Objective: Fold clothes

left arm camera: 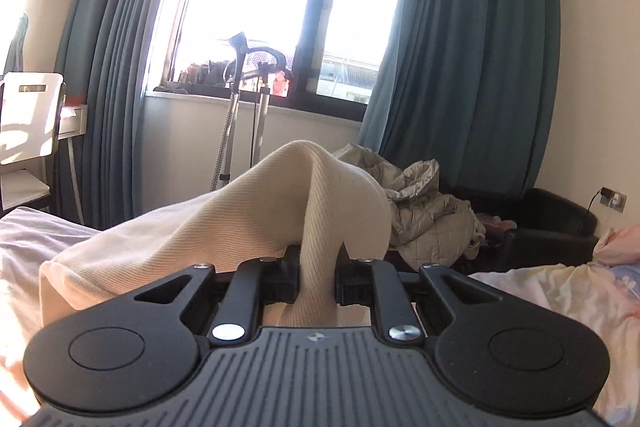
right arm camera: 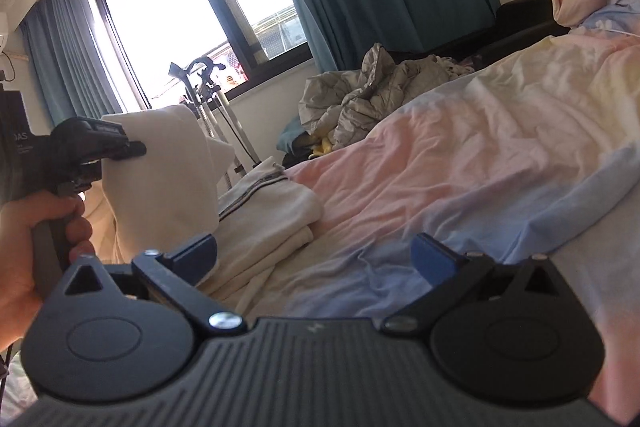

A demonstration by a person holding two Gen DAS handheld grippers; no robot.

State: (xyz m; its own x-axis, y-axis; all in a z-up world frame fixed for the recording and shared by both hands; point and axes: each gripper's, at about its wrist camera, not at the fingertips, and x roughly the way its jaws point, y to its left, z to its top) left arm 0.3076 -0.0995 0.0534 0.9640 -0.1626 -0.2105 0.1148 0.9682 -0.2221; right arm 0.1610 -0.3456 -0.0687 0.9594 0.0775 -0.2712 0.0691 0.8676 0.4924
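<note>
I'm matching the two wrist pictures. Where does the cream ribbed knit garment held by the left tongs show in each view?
Left wrist view: the cream ribbed knit garment fills the centre, pinched in the left tongs.
Right wrist view: it hangs at the left edge, beside the folded cream clothes.
Shared landmark: the crumpled grey quilted jacket under the window.
</note>
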